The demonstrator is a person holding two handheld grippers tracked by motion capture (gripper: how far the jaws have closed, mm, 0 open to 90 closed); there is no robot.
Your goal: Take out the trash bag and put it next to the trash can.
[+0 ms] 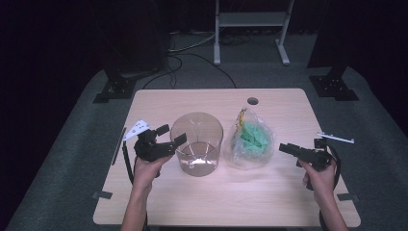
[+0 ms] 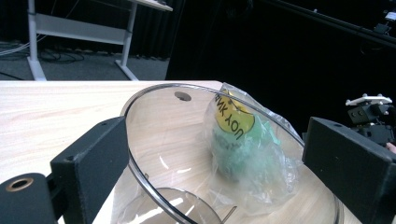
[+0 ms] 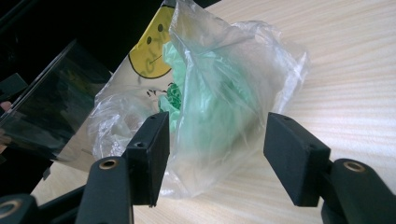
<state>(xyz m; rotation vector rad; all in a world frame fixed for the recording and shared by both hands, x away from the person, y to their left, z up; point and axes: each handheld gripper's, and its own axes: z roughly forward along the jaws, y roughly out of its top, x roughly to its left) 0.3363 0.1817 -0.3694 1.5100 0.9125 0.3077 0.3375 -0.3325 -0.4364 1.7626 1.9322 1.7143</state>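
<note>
A clear round container [image 1: 197,143] stands at the table's middle. To its right lies a clear plastic bag [image 1: 250,139] with green stuff inside and a yellow smiley print. My left gripper [image 1: 172,134] is open at the container's left wall, jaws spread apart. In the left gripper view the container's rim [image 2: 154,121] curves between the jaws of the left gripper [image 2: 219,163], and the bag [image 2: 243,149] shows through the wall. My right gripper [image 1: 288,148] is open just right of the bag. In the right gripper view the bag [image 3: 219,93] bulges between the spread jaws of that gripper [image 3: 222,156].
The wooden table [image 1: 216,202] has a round hole [image 1: 252,101] near its far edge. A small white plate [image 1: 136,129] lies at the left edge and a thin metal strip [image 1: 335,138] at the right. A metal stand [image 1: 250,19] is on the floor behind.
</note>
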